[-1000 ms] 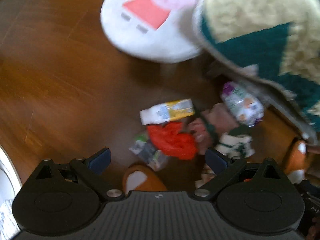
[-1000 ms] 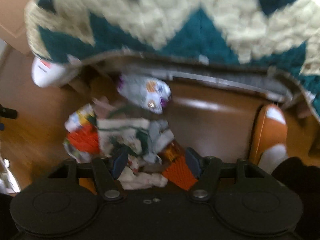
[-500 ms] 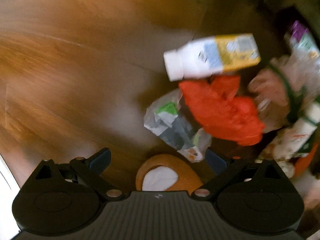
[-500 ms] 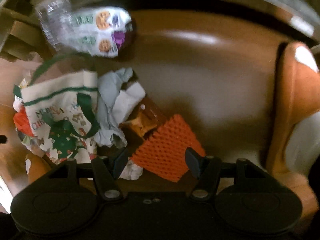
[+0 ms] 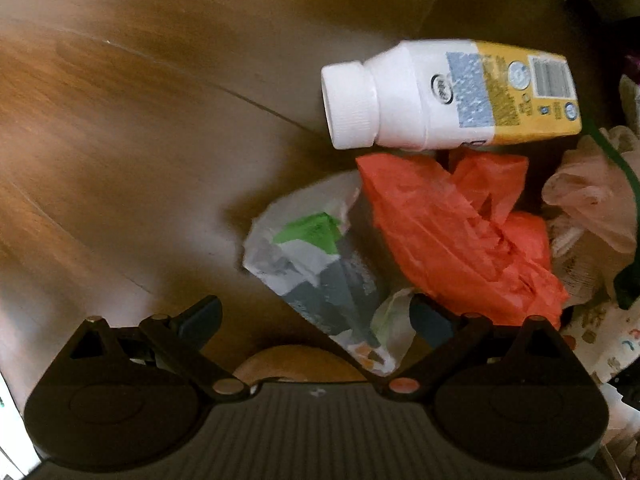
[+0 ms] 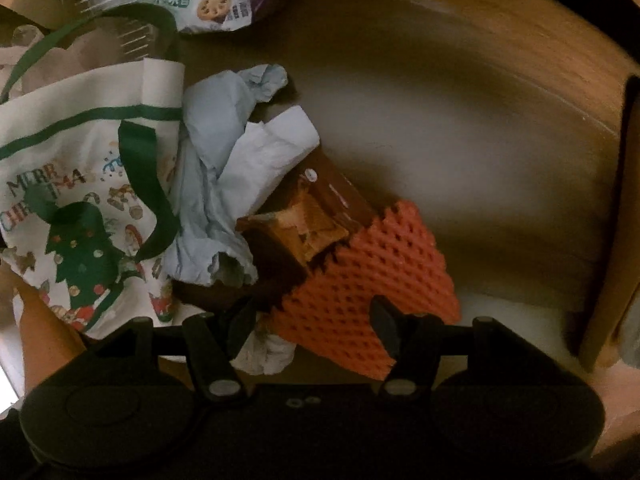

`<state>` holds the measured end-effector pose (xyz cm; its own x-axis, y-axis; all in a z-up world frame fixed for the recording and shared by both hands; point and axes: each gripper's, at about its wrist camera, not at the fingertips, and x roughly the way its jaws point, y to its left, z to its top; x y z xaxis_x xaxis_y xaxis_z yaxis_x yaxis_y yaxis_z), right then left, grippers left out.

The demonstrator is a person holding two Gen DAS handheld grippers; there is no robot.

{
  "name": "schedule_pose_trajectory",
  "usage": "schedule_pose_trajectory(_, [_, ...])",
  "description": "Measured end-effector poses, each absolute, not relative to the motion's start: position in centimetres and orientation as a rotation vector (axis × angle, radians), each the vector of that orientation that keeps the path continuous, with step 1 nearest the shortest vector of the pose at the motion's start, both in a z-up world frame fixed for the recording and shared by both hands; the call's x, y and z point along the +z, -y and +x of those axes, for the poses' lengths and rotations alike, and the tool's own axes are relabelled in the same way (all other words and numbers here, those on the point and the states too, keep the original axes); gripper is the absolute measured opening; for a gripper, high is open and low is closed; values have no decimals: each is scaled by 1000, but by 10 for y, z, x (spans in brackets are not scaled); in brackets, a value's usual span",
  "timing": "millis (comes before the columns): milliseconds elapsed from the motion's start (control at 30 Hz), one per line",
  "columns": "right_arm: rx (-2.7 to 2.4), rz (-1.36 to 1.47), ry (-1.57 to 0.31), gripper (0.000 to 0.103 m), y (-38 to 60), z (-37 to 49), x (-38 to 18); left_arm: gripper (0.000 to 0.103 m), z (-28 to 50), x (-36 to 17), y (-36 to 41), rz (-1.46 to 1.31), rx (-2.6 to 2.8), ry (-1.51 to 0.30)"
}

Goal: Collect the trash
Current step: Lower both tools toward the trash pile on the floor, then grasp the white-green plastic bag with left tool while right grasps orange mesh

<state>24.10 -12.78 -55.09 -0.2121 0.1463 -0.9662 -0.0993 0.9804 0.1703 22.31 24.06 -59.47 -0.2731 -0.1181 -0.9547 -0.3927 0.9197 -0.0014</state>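
L view only – bottle [image 5: 448, 96]; R view only – foam net [image 6: 368, 272] (both jaws wide, empty).

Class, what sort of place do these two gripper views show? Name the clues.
Probably a room in a home: a wood plank floor strewn with household litter, such as a capped drink bottle, a Christmas gift bag and crumpled tissue.

A capped white-and-yellow bottle [image 5: 448, 94], a crumpled orange bag [image 5: 460, 232] and a grey-green wrapper [image 5: 320, 264] are seen lying on a wooden floor [image 5: 120, 120] before the spread left gripper [image 5: 316, 318].
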Motion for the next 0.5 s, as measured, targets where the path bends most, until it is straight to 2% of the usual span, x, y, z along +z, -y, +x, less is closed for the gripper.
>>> schedule_pose_trajectory(67, [226,31,-1761,62,126,241,-552,97,218,-607,-238,-379,267,-1842])
schedule_pose_trajectory(133, [232,21,-1753,61,123,239,-557,87,215,-612,-236,-390,255,-1845])
schedule_pose_trajectory(400, [270,-44,-1720,60,112,229,-559,61,211,-622,-232,-425,230,-1841])
schedule_pose_trajectory(500, [272,-69,-1709,45,111,224,-557,54,211,-625,-229,-423,237,-1832])
